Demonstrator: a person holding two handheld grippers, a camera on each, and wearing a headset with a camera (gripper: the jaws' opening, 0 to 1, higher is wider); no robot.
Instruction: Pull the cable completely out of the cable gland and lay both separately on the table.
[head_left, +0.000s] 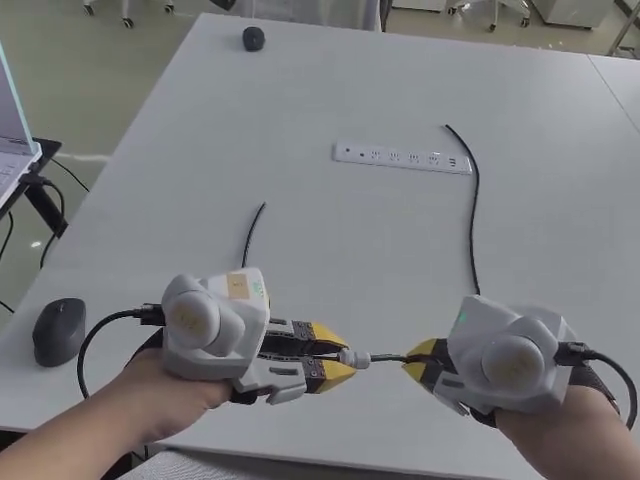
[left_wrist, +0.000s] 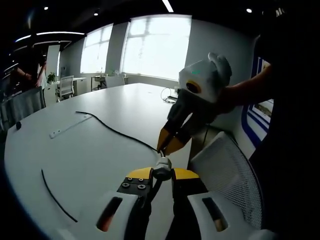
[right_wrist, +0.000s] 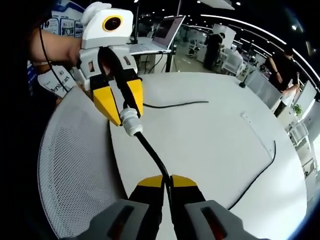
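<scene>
The white cable gland (head_left: 352, 357), with a black cable (right_wrist: 150, 149) running from it, hangs over the white table's (head_left: 330, 250) edge, well apart from the power strip (head_left: 402, 157). The left gripper (head_left: 338, 356) has its jaws pinching the gland, and the right gripper (head_left: 415, 362) has its jaws pinching the cable. A mesh chair (right_wrist: 75, 165) and bright office windows (left_wrist: 150, 47) surround them.

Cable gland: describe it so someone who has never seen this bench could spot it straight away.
At the white table's near edge, two hand-held grippers point at each other. The cable gland is the small white fitting gripped by the left hand-held gripper. It is the only white piece between them; a thin black cable runs from it to the right hand-held gripper.
</scene>
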